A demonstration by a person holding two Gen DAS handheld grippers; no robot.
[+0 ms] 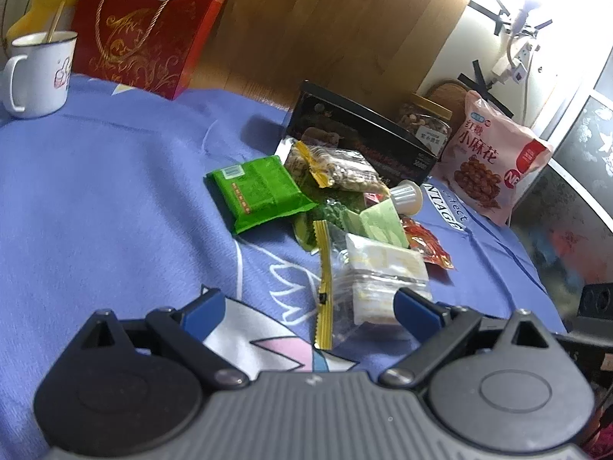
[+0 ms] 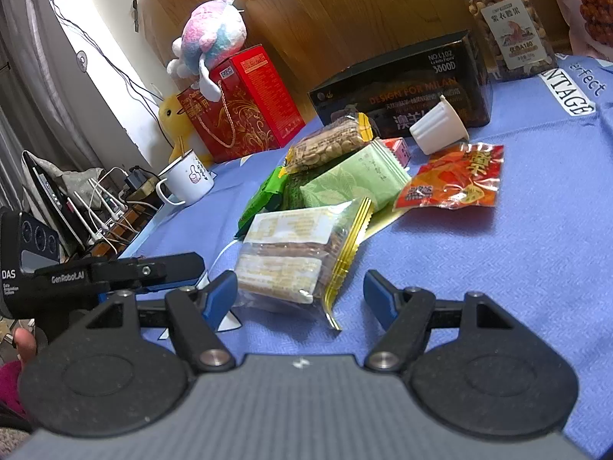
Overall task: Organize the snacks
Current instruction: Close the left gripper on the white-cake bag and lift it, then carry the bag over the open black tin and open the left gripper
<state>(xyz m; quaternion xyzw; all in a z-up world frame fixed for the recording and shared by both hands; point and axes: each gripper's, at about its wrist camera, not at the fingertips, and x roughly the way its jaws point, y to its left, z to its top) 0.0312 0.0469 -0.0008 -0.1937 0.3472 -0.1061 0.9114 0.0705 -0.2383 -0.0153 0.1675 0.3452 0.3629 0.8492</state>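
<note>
A pile of snack packets lies on the blue cloth (image 1: 115, 191). Nearest is a clear packet with yellow seams (image 1: 367, 283), also in the right wrist view (image 2: 299, 253). Behind it lie a dark green packet (image 1: 260, 191), a pale green packet (image 2: 352, 180), a peanut bag (image 2: 329, 145), a red packet (image 2: 456, 180) and a white cup (image 2: 440, 126) on its side. My left gripper (image 1: 310, 306) is open, its fingers on either side of the clear packet's near end. My right gripper (image 2: 300, 295) is open around the same packet from the other side.
A black box (image 2: 406, 84), a nut jar (image 2: 505, 23) and a pink snack bag (image 1: 494, 157) stand behind the pile. A red gift bag (image 1: 141, 30), a white mug (image 1: 38, 73) and plush toys (image 2: 214, 34) stand at the far side. The left gripper's body (image 2: 115, 272) shows in the right wrist view.
</note>
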